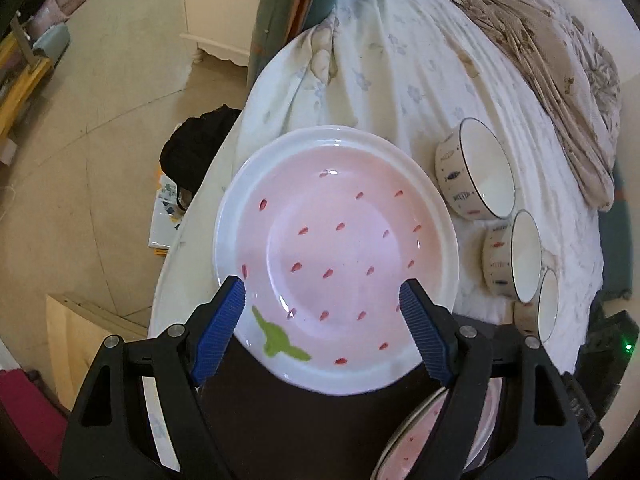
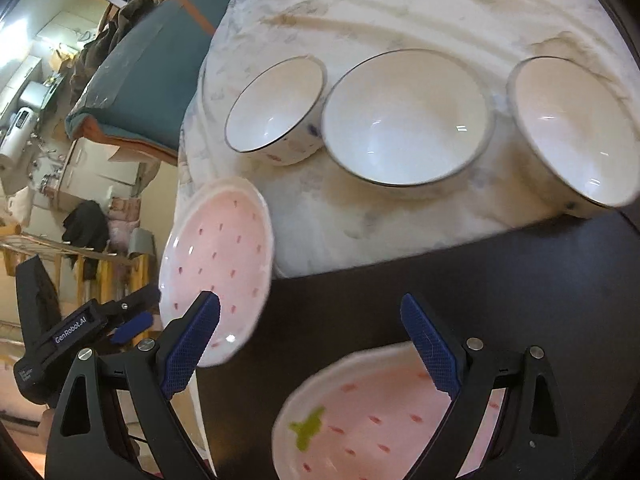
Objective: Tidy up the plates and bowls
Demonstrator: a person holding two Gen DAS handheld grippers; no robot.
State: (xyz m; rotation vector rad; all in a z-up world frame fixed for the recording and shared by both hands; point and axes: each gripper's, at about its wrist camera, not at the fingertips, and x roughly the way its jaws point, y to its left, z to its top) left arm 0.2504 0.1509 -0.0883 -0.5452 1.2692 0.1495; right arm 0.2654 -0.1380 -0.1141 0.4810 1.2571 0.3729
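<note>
My left claw (image 1: 322, 300), wide open and empty, hangs over the strawberry plate (image 1: 336, 256); the right claw (image 2: 310, 340), equally open, hovers over the second plate (image 2: 372, 420).

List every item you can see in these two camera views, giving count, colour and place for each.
strawberry plates: two, pink with white rims; one half on the sheet, half on the dark surface, the other on the dark surface.
bowls: three, white with dark rims, in a row on the sheet.
sheet: one, pale floral, under the bowls.
quilt: one, beige patterned, far side.
left gripper: black, blue fingers, open above the first plate.
right gripper: black, blue fingers, open above the second plate.
</note>
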